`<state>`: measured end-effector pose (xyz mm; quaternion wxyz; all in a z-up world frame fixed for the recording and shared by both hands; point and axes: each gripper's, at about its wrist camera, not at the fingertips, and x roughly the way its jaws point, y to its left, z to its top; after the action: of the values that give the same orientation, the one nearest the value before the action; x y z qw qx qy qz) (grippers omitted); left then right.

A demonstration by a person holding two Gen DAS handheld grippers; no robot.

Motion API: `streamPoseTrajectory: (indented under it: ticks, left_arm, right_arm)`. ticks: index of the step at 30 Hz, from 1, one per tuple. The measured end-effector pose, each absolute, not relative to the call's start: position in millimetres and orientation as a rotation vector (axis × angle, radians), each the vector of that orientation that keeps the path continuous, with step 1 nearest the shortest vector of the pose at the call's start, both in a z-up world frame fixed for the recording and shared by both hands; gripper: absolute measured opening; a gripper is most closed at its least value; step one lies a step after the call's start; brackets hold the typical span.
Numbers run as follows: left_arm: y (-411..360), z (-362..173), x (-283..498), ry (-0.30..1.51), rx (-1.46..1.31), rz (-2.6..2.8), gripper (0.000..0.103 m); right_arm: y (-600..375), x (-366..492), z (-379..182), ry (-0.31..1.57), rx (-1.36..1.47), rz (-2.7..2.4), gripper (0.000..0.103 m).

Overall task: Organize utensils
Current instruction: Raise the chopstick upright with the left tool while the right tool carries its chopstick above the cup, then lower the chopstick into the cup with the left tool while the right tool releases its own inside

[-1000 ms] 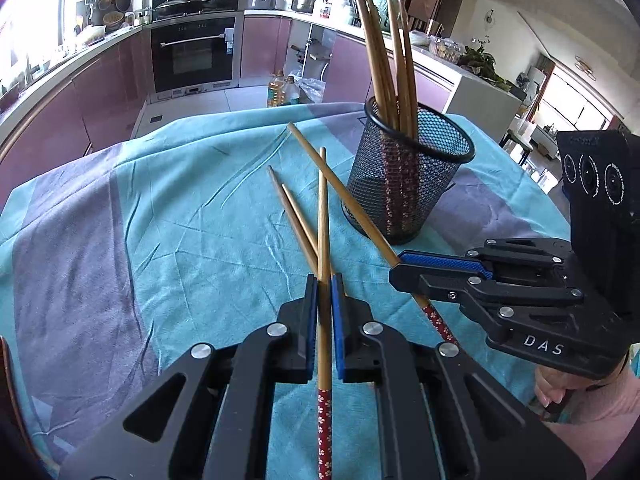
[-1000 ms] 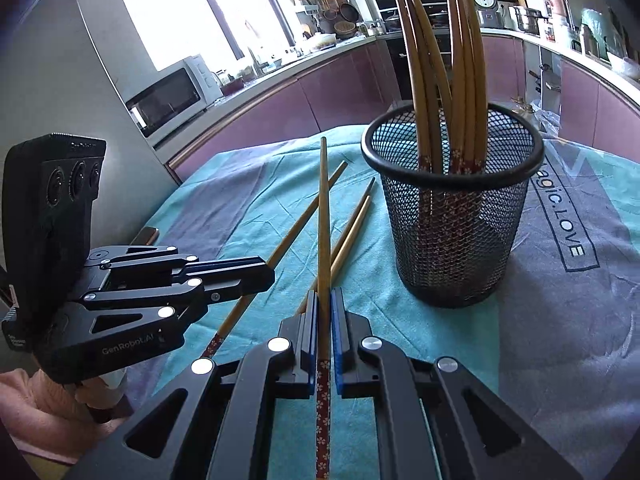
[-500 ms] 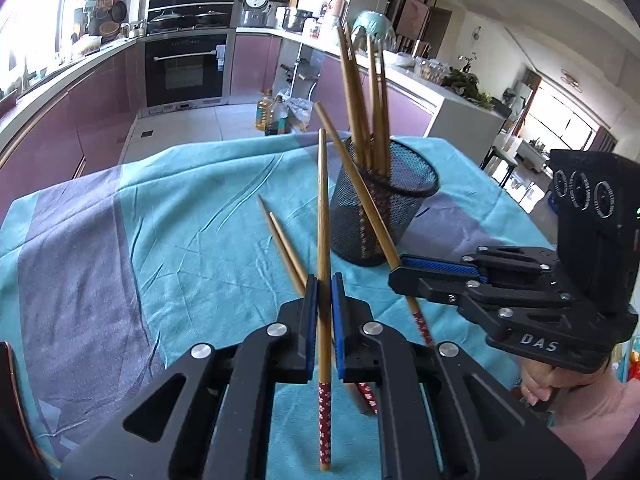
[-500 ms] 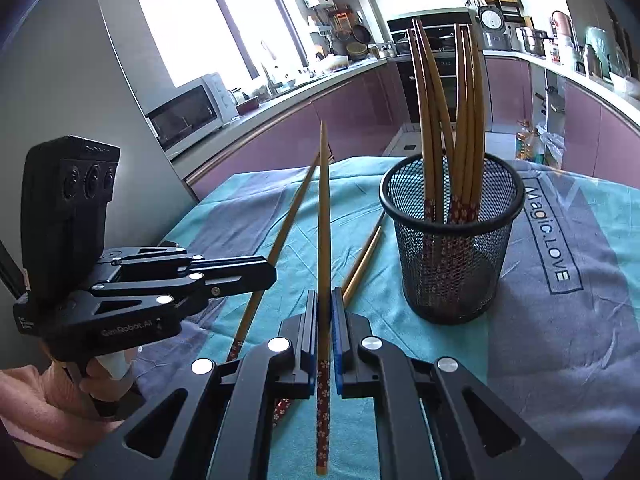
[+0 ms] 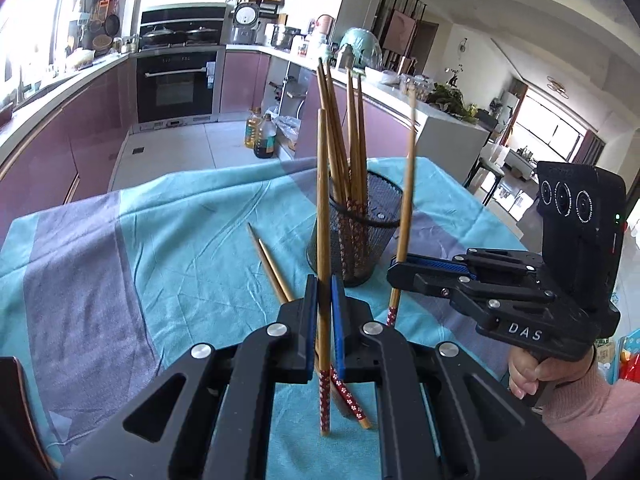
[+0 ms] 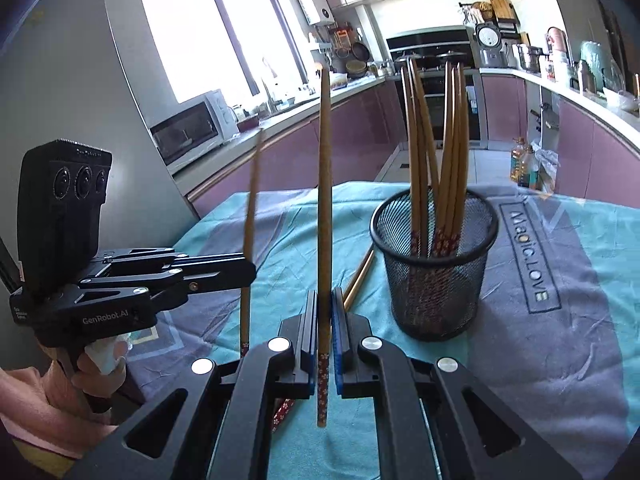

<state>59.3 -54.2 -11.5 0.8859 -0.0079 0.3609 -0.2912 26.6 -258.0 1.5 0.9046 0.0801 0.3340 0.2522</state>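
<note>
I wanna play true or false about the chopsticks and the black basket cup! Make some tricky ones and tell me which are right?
1. Each tool pinches one wooden chopstick: left tool, right tool. True.
2. The black wire-mesh cup is empty. False: several chopsticks stand in it.
3. Two brown wooden chopsticks with red flowered ends lie on the teal and grey tablecloth. True.
4. The mesh cup lies tipped over. False: it stands upright.

Left gripper (image 5: 325, 300): jaws clamped, tilted downward above the table. Right gripper (image 6: 325, 312): jaws clamped, likewise tilted. Hand (image 5: 528, 372), pink sleeve, on right gripper's handle.
</note>
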Motion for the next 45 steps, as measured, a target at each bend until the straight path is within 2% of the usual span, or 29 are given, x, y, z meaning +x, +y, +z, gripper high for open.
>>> streamPoseTrajectory:
  ticks: [36,45]
  left_arm:
    - [-80.0,94.0,75.9,0.475,-0.081,-0.676,0.007]
    - [-102.7,88.8,88.0,0.491,-0.047,-0.653,0.007]
  right_arm:
    - [-296.4,56.5,75.0,0.475,0.138,0.412,0.006]
    - [-293.8,81.6,71.3,0.482,0.122,0.376,0.006]
